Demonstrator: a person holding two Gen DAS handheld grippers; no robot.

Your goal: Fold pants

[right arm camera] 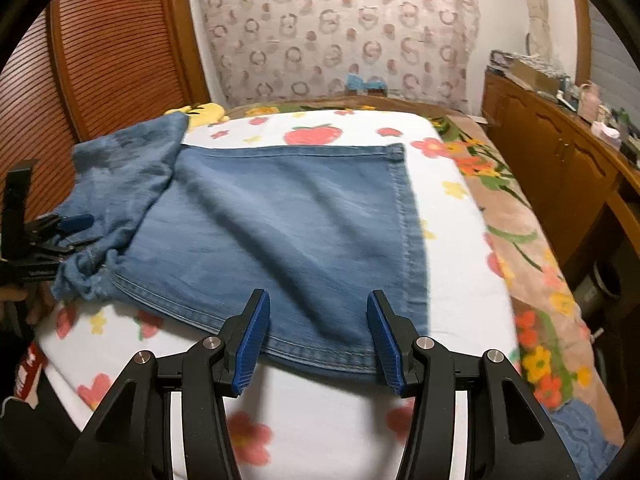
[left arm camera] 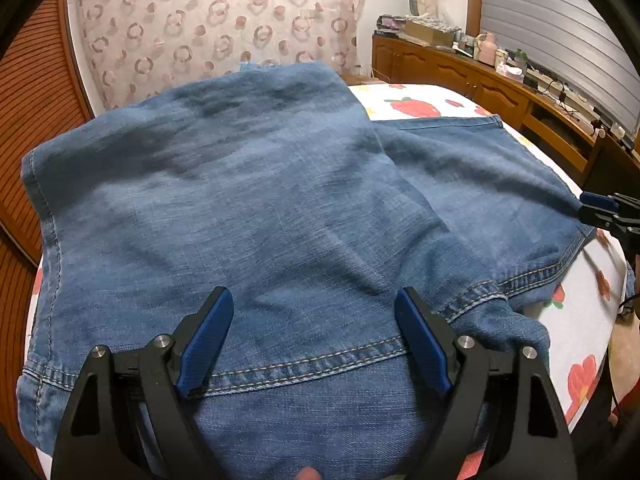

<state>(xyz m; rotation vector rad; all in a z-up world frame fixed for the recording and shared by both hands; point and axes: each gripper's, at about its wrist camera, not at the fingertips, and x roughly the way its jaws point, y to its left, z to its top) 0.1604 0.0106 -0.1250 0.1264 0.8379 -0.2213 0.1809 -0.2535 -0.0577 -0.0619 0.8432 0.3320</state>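
Pants (right arm camera: 288, 216) on bed, hem between right tool (right arm camera: 318, 334) fingers.

dim warm indoor light | soft shadows | fisheye-bent edges | perhaps slight motion blur

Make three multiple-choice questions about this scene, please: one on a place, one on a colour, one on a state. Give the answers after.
1. Where do the pants lie?
A. on a bed with a flower-print sheet
B. on the wooden cabinet
C. on the floor

2. What colour are the pads on the right tool?
A. red
B. blue
C. yellow

3. How does the left tool stand?
A. shut on a hem
B. open over the denim
C. out of view

Answers: 1 A, the sheet with its flowers shows around the denim. 2 B, both pads are blue in the right wrist view. 3 B, its fingers stand apart with fabric showing between them.
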